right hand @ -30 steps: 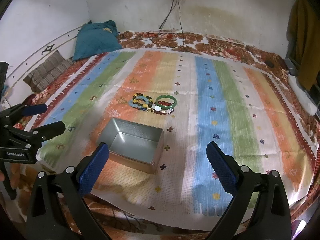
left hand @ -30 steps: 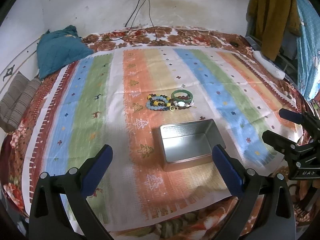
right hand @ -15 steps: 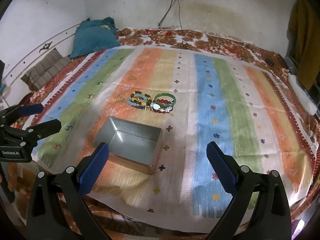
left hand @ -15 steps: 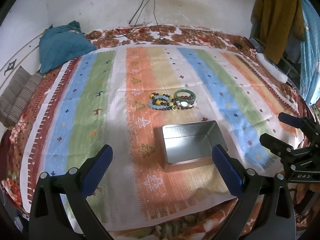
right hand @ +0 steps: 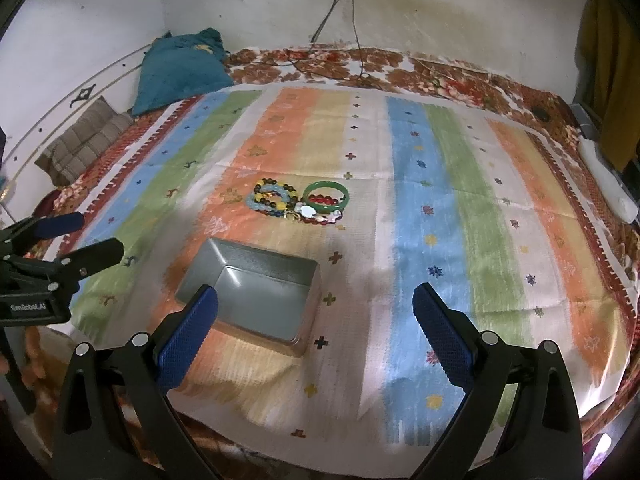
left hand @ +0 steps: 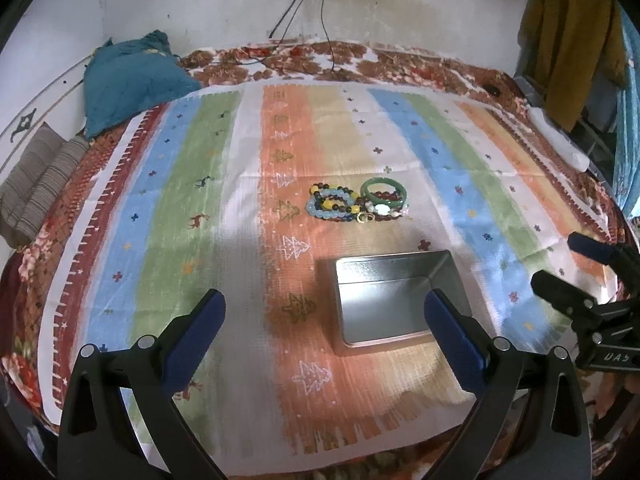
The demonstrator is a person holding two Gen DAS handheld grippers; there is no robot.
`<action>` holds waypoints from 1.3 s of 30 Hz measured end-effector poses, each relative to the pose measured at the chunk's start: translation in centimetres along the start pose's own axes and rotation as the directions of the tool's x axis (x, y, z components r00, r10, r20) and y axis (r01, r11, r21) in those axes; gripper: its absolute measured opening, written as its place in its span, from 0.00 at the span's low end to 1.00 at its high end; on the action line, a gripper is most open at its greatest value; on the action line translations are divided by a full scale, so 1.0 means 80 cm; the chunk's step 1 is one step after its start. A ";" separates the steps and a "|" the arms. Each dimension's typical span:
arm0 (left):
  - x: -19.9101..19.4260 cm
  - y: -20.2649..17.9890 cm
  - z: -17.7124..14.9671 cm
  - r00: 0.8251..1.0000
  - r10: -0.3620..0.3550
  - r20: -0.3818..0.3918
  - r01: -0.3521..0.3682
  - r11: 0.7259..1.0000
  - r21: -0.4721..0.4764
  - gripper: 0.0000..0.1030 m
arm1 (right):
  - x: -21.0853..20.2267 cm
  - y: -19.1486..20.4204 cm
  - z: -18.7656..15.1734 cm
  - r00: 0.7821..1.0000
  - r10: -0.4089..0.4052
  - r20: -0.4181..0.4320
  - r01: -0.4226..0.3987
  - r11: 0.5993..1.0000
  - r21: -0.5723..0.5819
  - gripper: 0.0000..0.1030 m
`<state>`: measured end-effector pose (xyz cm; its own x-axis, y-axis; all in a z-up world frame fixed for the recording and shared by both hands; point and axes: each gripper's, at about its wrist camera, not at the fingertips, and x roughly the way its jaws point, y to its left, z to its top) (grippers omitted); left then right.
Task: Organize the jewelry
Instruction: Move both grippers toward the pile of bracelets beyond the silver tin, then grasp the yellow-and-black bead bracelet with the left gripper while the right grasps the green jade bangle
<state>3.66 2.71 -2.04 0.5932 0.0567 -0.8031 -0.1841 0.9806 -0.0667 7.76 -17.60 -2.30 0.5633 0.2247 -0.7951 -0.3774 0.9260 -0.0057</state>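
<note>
Both grippers had eased forward toward the work area over the last second: in the left wrist view the metal tin (left hand: 394, 300) sat lower and larger than a second ago, and the bracelet pile (left hand: 356, 202) had slid down from the upper middle of the frame toward centre. Nothing on the striped cloth (left hand: 200, 208) had moved (tin and jewelry kept the same relation to each other, and to the cloth's printed trees). The left gripper (left hand: 324, 312) was spread wide and empty, its right finger overlapping the tin's near right corner in the picture, though I judged it was above and short of it, not touching. The right gripper (right hand: 316, 308) was likewise spread wide and empty, with its left finger over the tin's near left corner in its own view. The green bangle (right hand: 326, 197) lay just beside the beaded bracelets (right hand: 272, 200), touching them, a red-bead strand showing inside its ring; the whole cluster sat just beyond the tin's far edge, near but apart from it. The tin was open and empty, so no piece was stowed yet. My read: this was the approach phase, pick not started. The pile is tangled, so grabbing one piece could drag its neighbours.
</note>
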 end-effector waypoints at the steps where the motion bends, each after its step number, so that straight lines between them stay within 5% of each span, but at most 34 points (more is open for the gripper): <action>1: 0.002 0.000 0.002 1.000 0.013 0.001 -0.013 1.000 0.003 0.94 | 0.003 -0.001 0.003 1.000 0.000 -0.003 0.000 1.000 0.002 0.96; 8: 0.031 0.000 0.019 0.996 0.078 -0.050 -0.077 0.997 0.015 0.92 | 0.017 -0.015 0.016 1.000 -0.013 -0.014 0.013 1.000 0.021 0.96; 26: 0.074 0.002 0.059 0.993 0.102 -0.059 -0.103 0.994 -0.022 0.92 | 0.066 -0.033 0.058 0.998 -0.037 -0.051 0.040 0.998 0.053 0.96; 39: 0.132 0.012 0.091 0.980 0.119 -0.160 -0.127 0.991 -0.044 0.87 | 0.116 -0.049 0.085 0.993 -0.036 -0.109 0.046 0.995 0.091 0.96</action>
<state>15.45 5.63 -6.29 0.4344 0.1422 -0.8894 -0.2926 0.9562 0.0099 19.51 -17.10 -5.53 0.4932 0.1566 -0.8557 -0.2823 0.9592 0.0128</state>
